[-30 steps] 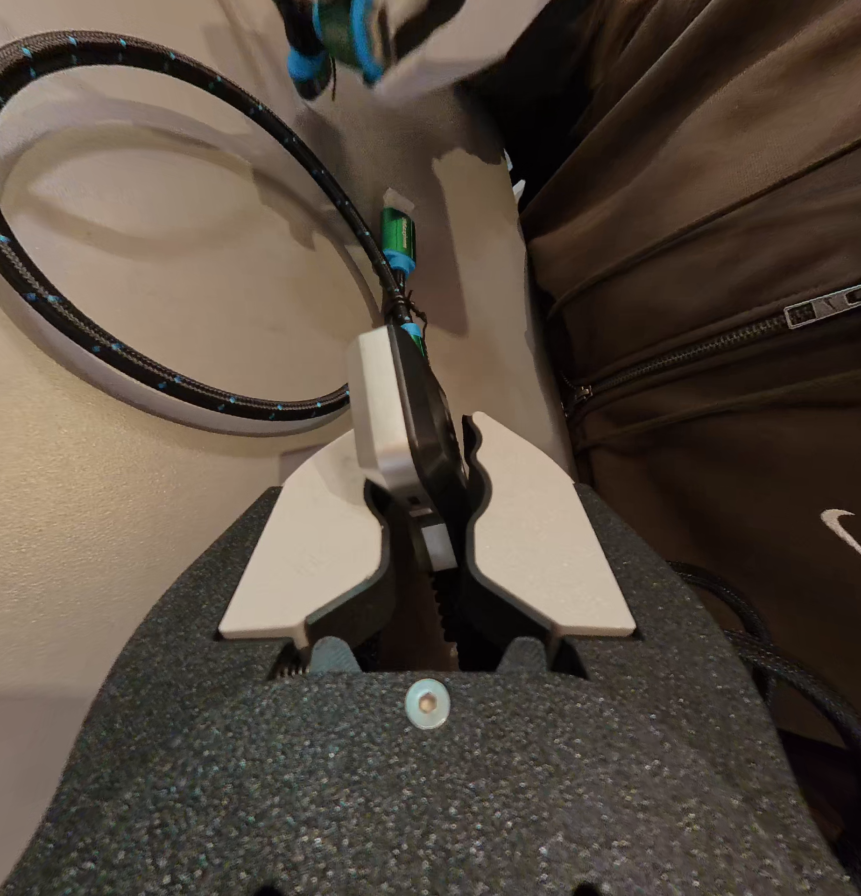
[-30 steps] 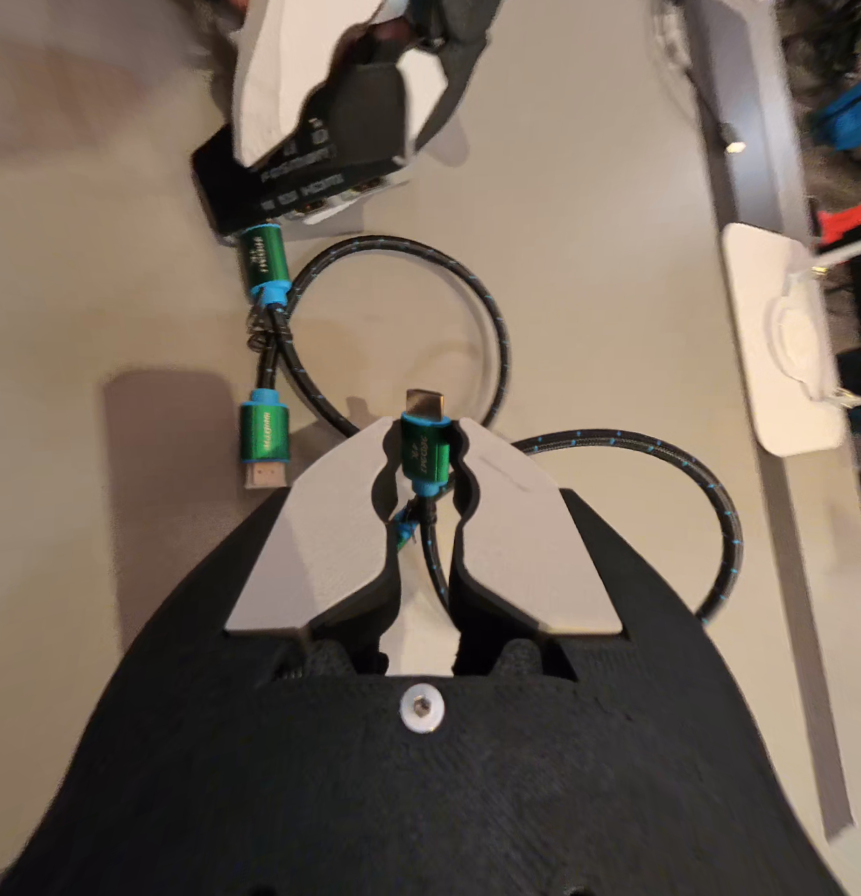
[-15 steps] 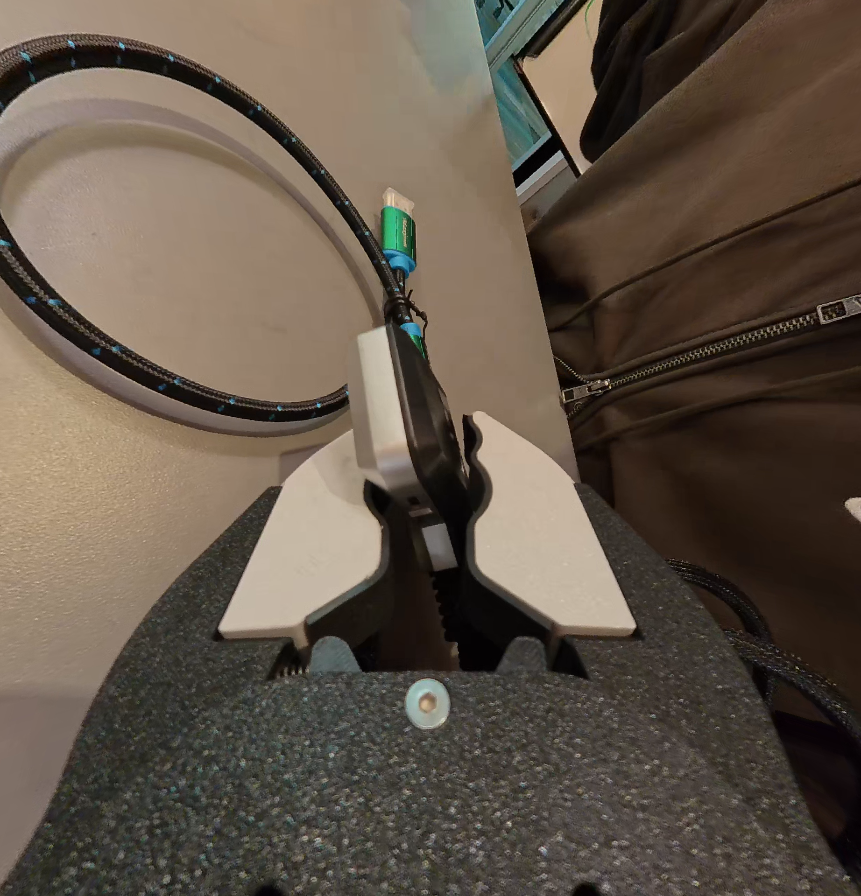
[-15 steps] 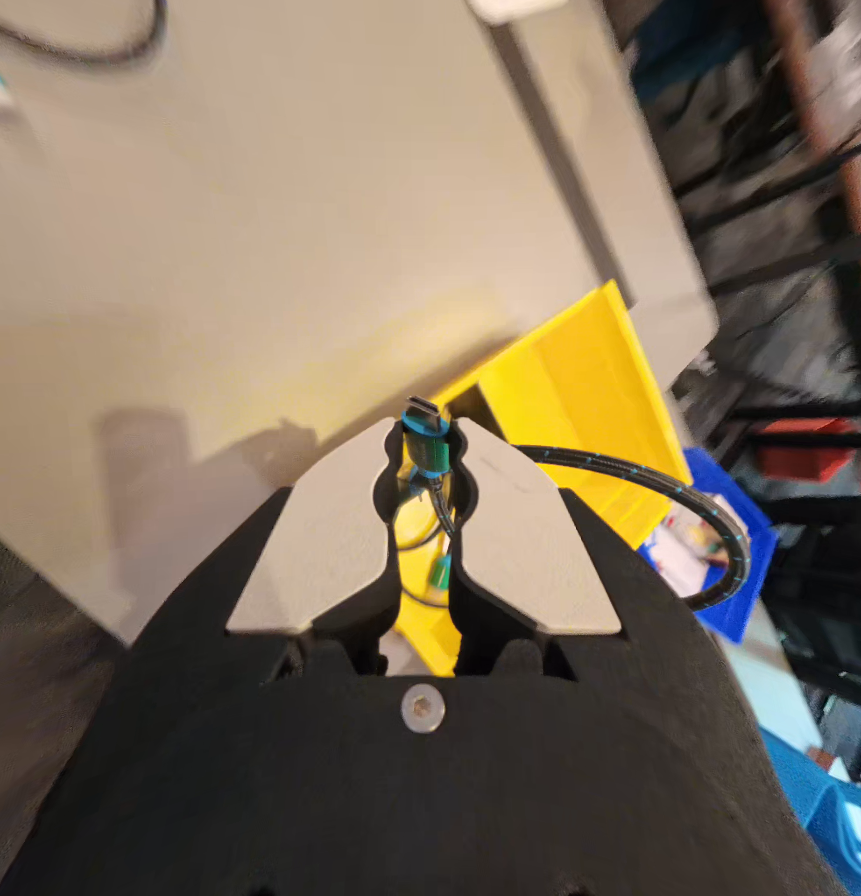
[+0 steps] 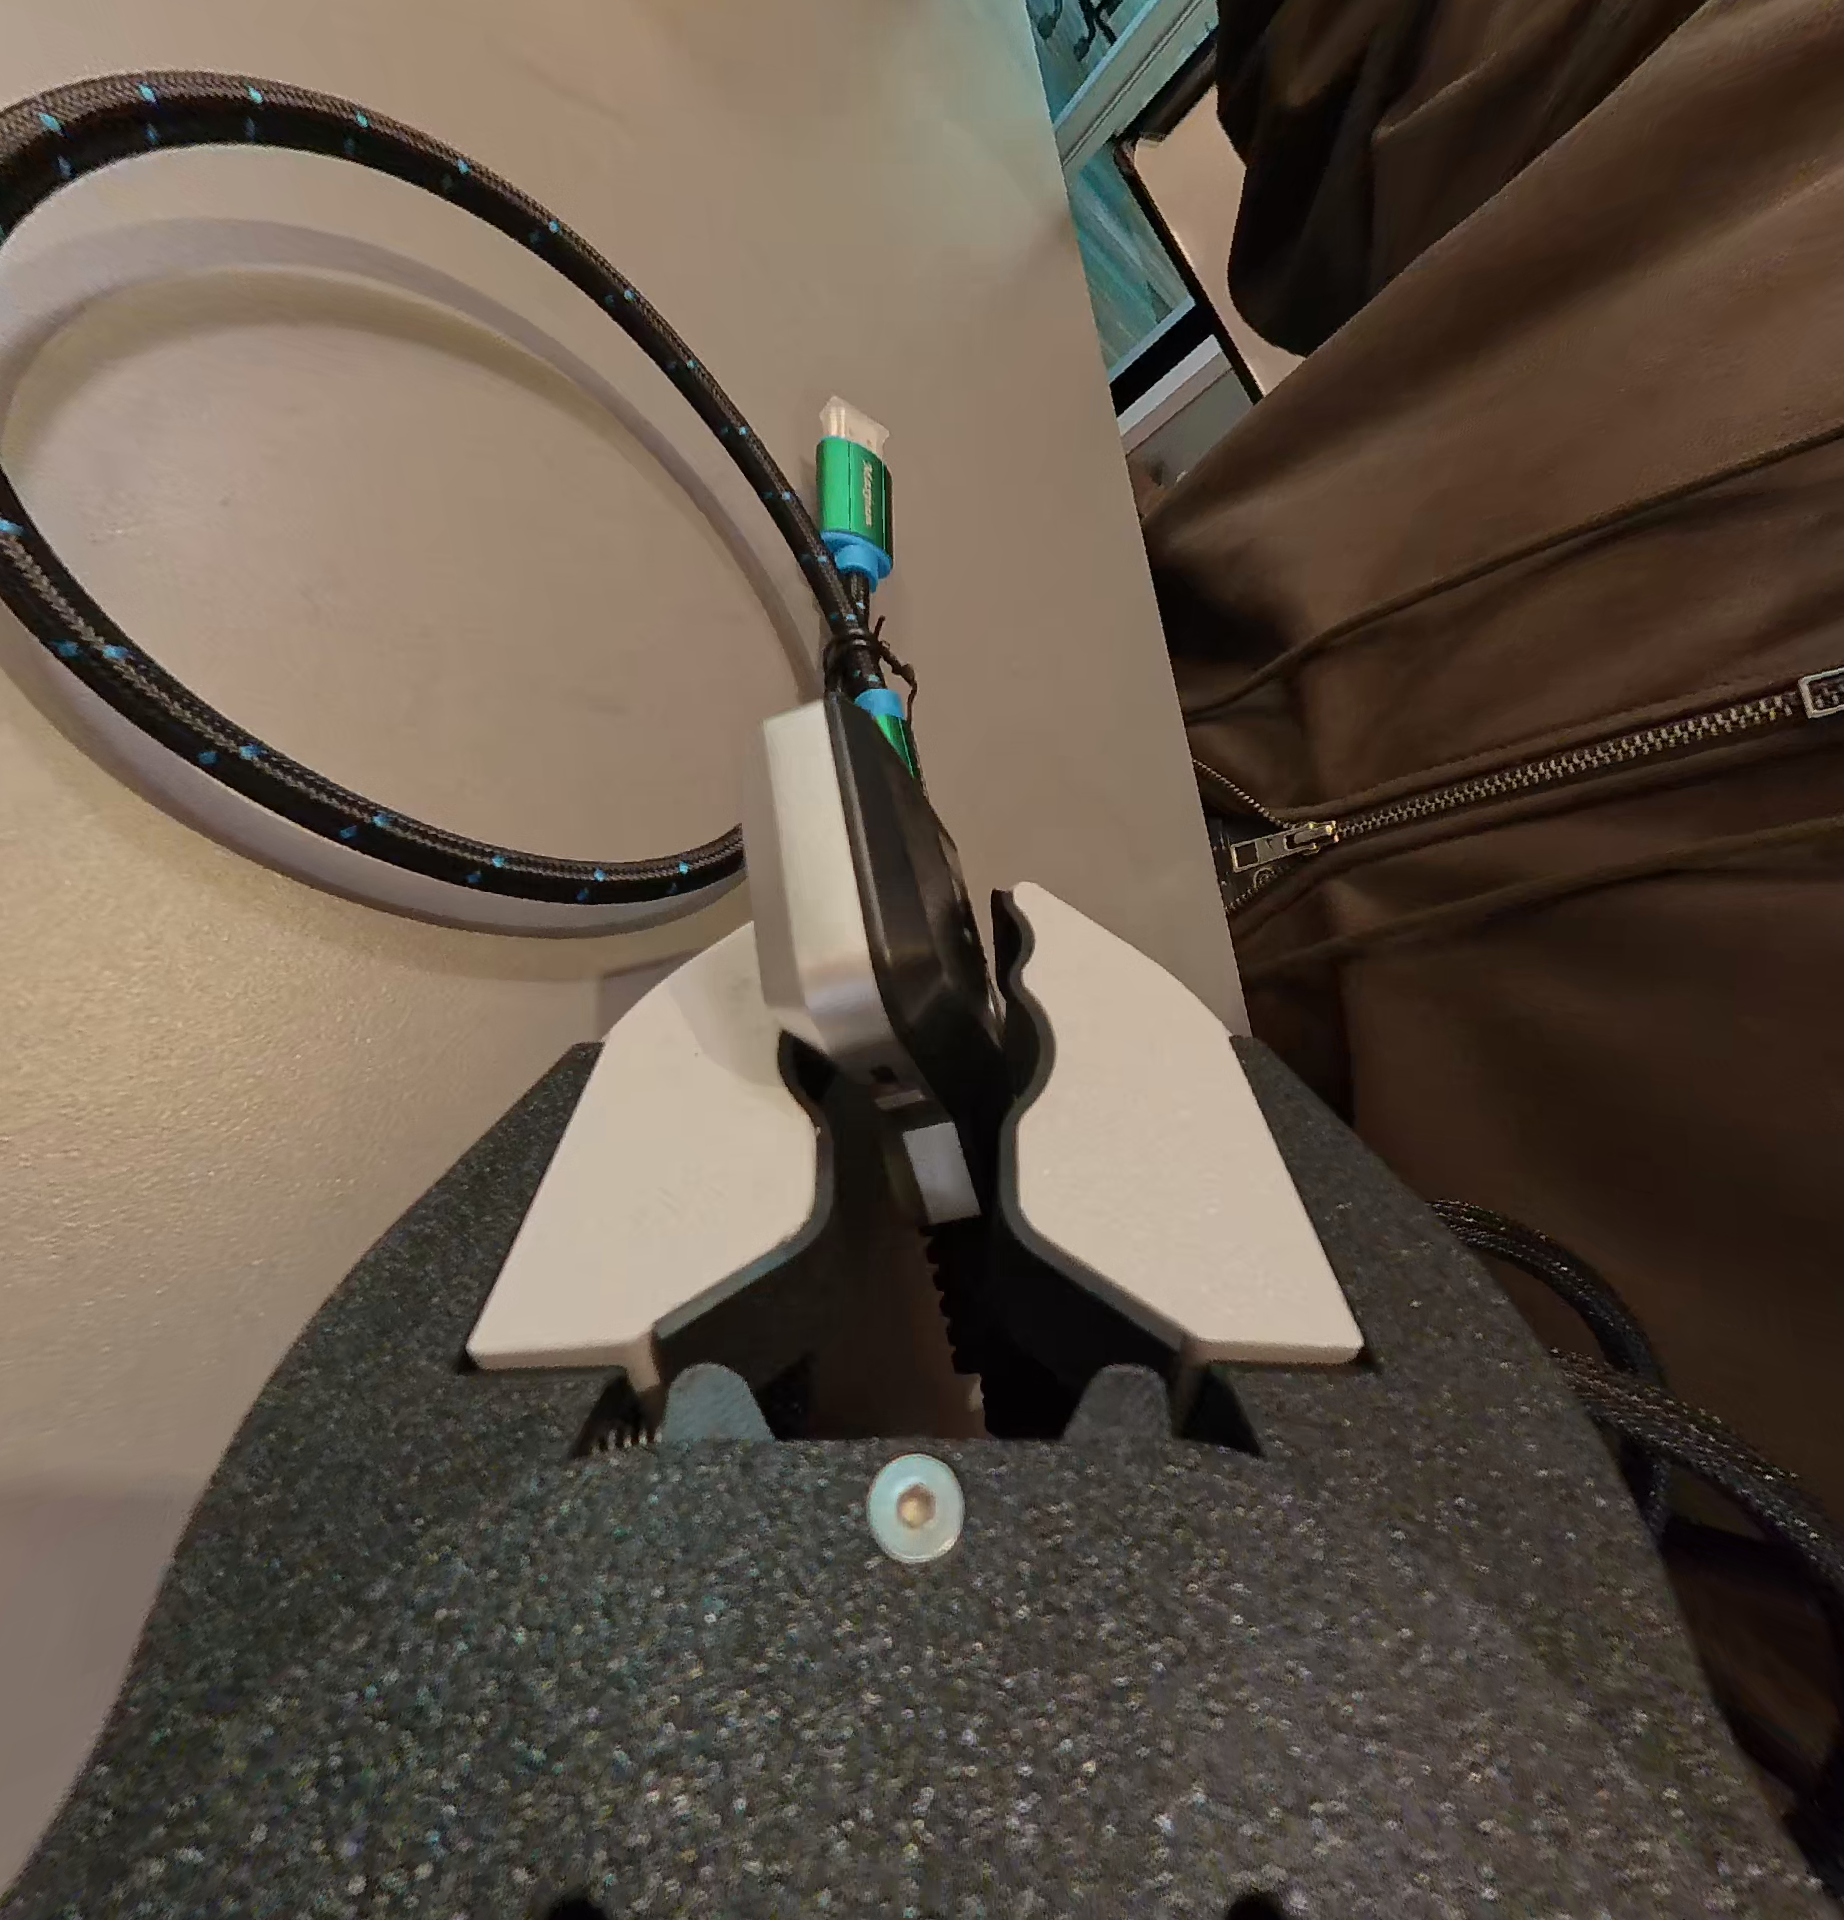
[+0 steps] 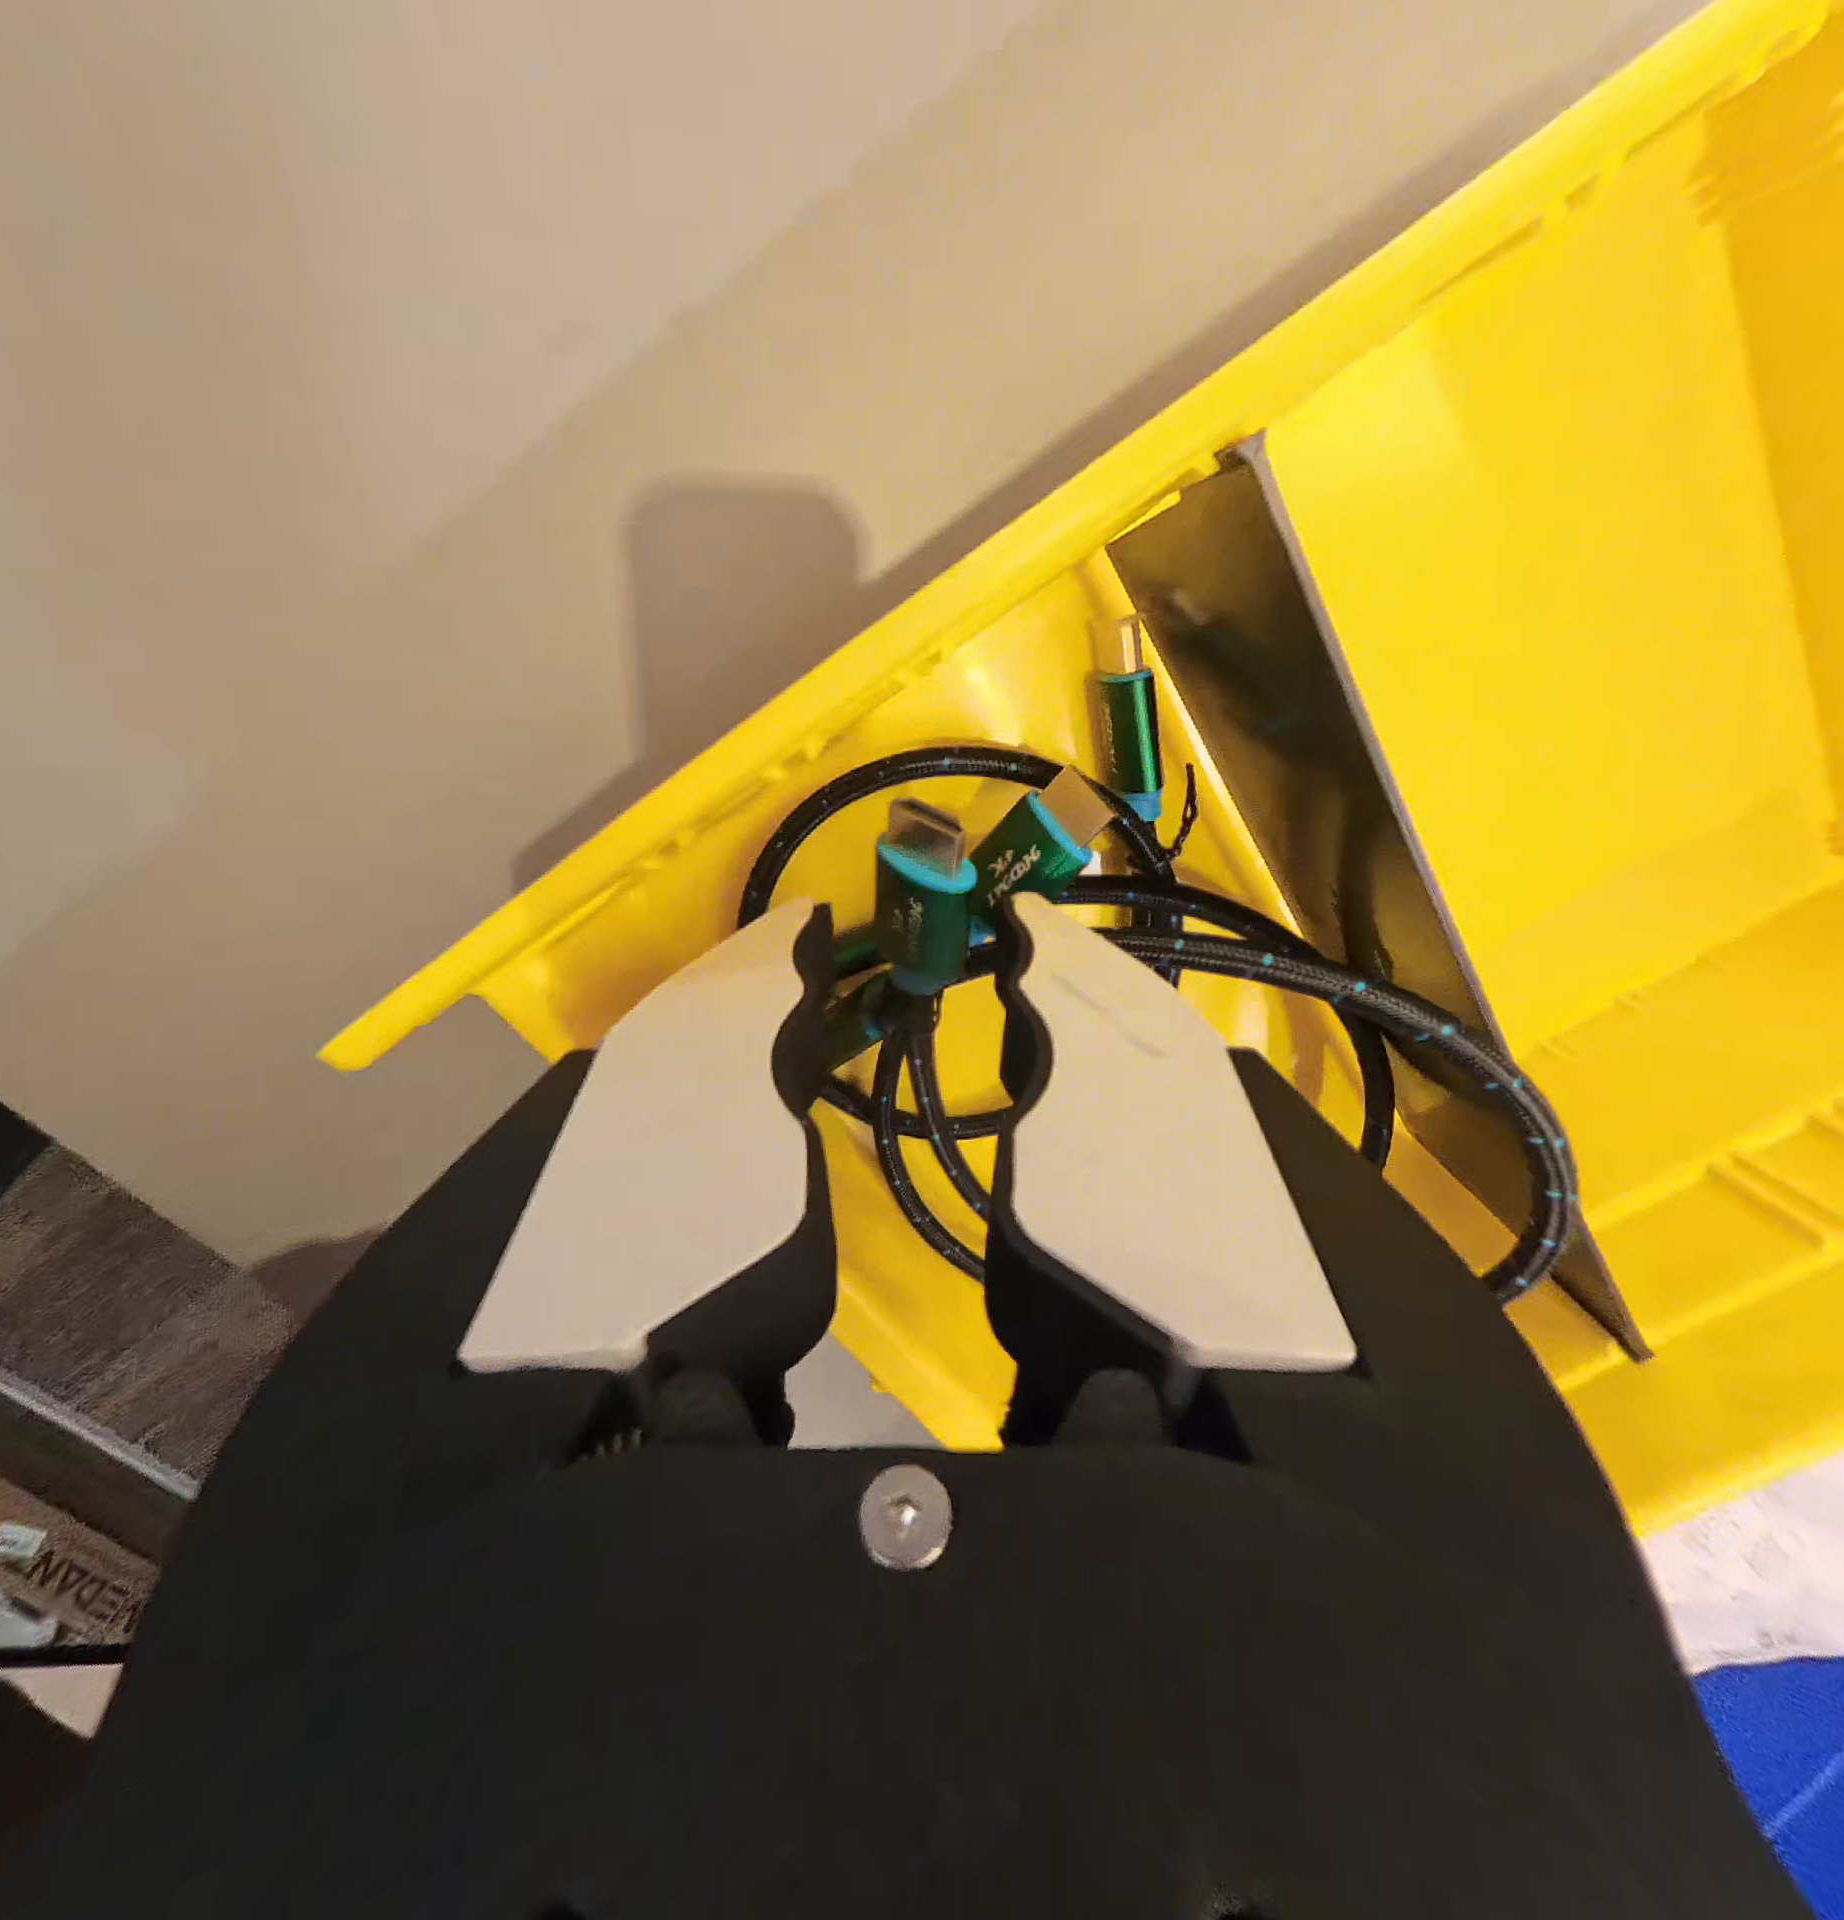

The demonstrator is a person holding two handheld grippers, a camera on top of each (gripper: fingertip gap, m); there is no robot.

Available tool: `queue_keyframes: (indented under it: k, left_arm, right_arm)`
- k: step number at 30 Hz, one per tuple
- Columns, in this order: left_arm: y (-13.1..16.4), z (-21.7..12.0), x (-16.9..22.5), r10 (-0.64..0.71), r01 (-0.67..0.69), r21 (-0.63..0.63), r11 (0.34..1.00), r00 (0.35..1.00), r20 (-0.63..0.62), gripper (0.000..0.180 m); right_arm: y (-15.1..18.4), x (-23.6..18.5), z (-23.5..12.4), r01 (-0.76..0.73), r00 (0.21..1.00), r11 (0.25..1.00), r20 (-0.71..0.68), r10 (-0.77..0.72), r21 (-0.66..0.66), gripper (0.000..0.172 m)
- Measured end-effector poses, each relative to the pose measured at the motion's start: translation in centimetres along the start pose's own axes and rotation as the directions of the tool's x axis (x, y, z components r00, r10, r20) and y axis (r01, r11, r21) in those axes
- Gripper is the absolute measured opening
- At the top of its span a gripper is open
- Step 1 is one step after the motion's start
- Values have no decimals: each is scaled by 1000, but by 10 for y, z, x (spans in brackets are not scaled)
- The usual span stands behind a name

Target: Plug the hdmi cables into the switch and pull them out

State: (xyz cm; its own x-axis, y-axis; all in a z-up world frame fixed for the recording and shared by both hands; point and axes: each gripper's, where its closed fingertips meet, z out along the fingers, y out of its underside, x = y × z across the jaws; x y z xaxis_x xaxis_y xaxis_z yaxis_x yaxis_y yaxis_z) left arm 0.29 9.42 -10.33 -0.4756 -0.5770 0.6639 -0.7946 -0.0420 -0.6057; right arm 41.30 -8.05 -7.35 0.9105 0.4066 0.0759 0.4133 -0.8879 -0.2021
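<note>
Beige tabletop [image 5: 274, 1091] (looped braided cable [image 5: 118, 665])

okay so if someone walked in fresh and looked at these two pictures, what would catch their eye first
Probably the bright yellow bin filling the right wrist view, with black braided cables and green plugs piled in one compartment beside a grey divider, the right gripper poised over them with its fingers apart. In the left wrist view, the left gripper clamps a black-and-white box, a braided cable looping from it across the beige table.

Each black speckled tool [image 5: 902, 935] has pale fingers [image 5: 1136, 1122] and a silver screw [image 5: 914, 1509].
</note>
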Motion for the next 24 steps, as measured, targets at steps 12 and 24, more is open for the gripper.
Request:
queue_keyframes:
  k: [12, 24]
  left_arm:
    - [-3, -2, -2, -14, 14, 20, 1000, 1000, 7, 29]
    - [-7, -4, -6, -29, 27, 56, 998, 999, 29, 29]
  right_arm:
    - [-43, -31, -74, 97, 961, 979, -272, -45, 181, 24]
    - [-259, -238, 21, 714, 700, 583, -385, -602, 388, 26]
